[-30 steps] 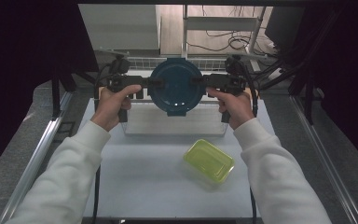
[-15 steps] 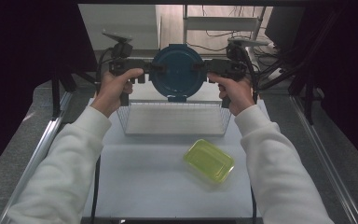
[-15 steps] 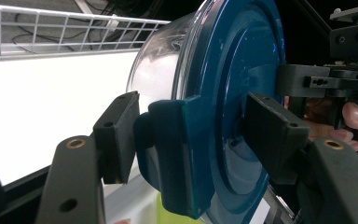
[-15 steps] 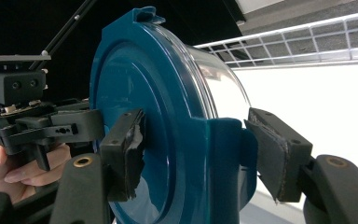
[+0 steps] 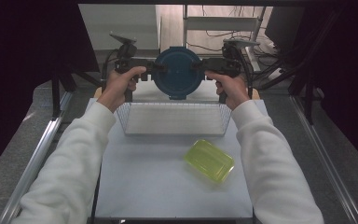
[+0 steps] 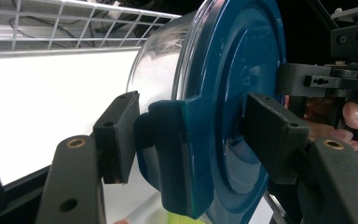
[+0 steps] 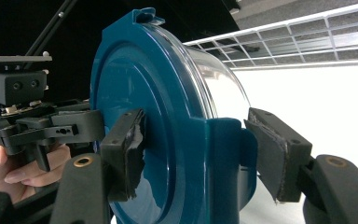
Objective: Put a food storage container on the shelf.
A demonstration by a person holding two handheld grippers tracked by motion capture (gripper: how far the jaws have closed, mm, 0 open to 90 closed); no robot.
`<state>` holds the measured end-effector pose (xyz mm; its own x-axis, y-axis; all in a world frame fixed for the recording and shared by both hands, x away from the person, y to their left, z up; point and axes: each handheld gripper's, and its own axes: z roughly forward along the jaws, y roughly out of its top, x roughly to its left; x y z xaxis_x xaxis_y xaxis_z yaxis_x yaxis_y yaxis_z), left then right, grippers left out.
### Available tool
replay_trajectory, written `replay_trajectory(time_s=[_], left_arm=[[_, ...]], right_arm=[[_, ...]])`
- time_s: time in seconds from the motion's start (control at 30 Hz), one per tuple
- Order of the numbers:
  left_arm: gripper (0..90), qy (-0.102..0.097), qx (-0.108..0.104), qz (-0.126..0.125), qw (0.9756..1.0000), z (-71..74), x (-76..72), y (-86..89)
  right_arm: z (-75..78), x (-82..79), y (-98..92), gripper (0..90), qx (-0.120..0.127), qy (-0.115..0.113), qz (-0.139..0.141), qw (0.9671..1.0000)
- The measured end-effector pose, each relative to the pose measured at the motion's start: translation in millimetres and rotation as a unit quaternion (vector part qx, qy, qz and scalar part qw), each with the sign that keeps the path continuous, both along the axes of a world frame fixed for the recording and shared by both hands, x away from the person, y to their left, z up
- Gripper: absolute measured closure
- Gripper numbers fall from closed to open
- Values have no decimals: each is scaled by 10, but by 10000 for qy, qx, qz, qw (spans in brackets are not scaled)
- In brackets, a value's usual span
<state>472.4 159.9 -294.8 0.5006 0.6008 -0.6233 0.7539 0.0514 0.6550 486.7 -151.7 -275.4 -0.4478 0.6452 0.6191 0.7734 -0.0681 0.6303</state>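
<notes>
While I look down from the high view, I have the round container [image 5: 177,72] with its blue lid held up in the air between both grippers, above the far edge of the wire basket [image 5: 175,119]. It is tipped on its side, so the lid faces me and the clear body points away toward the far end of the table. My left gripper [image 5: 153,68] clamps the container's left edge and my right gripper [image 5: 200,65] clamps its right edge. In the left gripper view, the jaws stand about half open, with one pad pressed against the lid's latch tab [image 6: 177,149] and the other against the lid face. In the right gripper view, the jaws are spread the same way, one pad on the lid face and the other behind the latch tab [image 7: 226,158] on that side. A yellow-green box [image 5: 209,160] lies on the white table [image 5: 144,182], near me and to the right of the basket, well apart from the container.
</notes>
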Motion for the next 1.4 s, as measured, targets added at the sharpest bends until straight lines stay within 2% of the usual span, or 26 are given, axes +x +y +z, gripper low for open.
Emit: replay_trajectory(time_s=[0.43,0.8,1.0,1.4], left_arm=[[381,225,-18,-37,9997,-136,89,-7],[380,435,-195,101,9988,-184,166,-5],[376,702,-337,229,9967,-239,247,-16],[375,984,-544,389,9929,-342,373,-10]], right_arm=[[-108,81,-13,384,-10,241,-65,9997],[-164,173,-24,390,95,397,-146,9991],[-239,248,-47,385,186,667,-222,9974],[-346,374,-57,381,348,1037,-383,9933]])
